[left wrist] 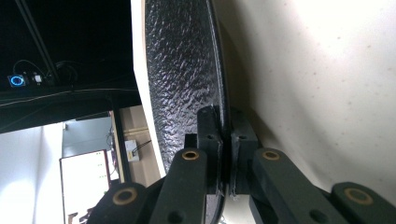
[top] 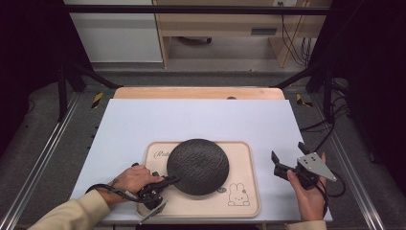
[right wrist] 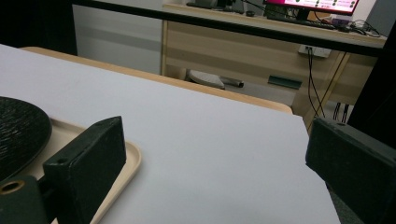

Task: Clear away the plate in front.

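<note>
Item: round black plate (top: 197, 166), matt, pebbled face, thin raised rim. It lies on a beige tray (top: 246, 165), covering most of the tray's left and middle and overhanging its near-left part.

Item: tray, rounded rectangle, smooth, low lip, rabbit print (top: 238, 195) at its five o'clock corner, script at ten o'clock. It rests on a pale mat over a wooden table (top: 198, 92).

Item: left gripper (top: 168, 181), clamped edge-on at the plate's eight o'clock rim; in the left gripper view one jaw sits above and one below the rim, likely a hold for lifting or sliding.

Item: right gripper (top: 289, 156), at three o'clock off the tray, jaws spread wide, holding nothing, seemingly waiting.
</note>
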The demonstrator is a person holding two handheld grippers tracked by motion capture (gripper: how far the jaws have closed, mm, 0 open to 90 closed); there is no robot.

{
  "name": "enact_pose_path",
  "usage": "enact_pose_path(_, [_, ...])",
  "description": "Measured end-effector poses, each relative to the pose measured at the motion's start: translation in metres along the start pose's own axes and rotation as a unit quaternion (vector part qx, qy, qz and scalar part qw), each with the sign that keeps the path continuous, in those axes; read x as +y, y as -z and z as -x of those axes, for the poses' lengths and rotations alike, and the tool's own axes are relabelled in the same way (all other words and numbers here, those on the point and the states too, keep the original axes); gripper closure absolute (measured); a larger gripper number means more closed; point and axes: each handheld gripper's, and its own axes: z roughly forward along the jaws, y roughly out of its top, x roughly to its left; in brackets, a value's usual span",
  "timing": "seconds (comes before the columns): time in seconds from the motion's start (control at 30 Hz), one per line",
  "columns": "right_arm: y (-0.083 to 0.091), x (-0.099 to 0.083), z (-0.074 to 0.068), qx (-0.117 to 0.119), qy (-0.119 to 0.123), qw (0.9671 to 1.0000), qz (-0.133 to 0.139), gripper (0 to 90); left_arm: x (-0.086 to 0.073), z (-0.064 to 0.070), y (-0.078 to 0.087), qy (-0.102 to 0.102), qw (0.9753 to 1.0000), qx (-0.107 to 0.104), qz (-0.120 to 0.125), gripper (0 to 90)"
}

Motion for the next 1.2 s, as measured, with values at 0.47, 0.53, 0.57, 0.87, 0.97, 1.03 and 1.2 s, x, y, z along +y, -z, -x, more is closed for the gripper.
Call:
enact_pose_path(0.47, [0.0004, 0.0000, 0.0006, -0.002, -0.001, 1.0000, 0.000, 5.3, -0.0034, 0.0028, -0.0012, 0.002, 0.9999, -0.008, 0.006, 84.0])
enact_pose_path(0.53, [0.0003, -0.0001, 0.0008, -0.001, -0.001, 1.0000, 0.000, 5.3, -0.0044, 0.0025, -0.0017, 0.008, 0.9998, -0.012, 0.010, 83.7])
enact_pose_path(0.57, [0.0003, -0.0001, 0.0008, -0.001, -0.001, 1.0000, 0.000, 5.3, -0.0044, 0.0025, -0.0017, 0.008, 0.9998, -0.012, 0.010, 83.6])
enact_pose_path(0.87, [0.0007, 0.0003, 0.0007, -0.002, 0.000, 1.0000, 0.001, 5.3, -0.0068, 0.0019, -0.0018, 0.012, 0.9997, -0.013, 0.018, 81.7])
enact_pose_path(0.97, [0.0007, 0.0003, 0.0010, -0.003, 0.000, 1.0000, 0.001, 5.3, -0.0082, 0.0014, -0.0014, 0.016, 0.9996, -0.009, 0.020, 77.5])
enact_pose_path(1.03, [0.0007, 0.0003, 0.0010, -0.002, 0.000, 1.0000, 0.001, 5.3, -0.0084, 0.0013, -0.0015, 0.016, 0.9996, -0.008, 0.021, 76.9])
enact_pose_path(1.2, [0.0006, 0.0002, 0.0011, -0.002, 0.000, 1.0000, 0.000, 5.3, -0.0092, 0.0004, -0.0007, 0.021, 0.9996, 0.000, 0.019, 69.6])
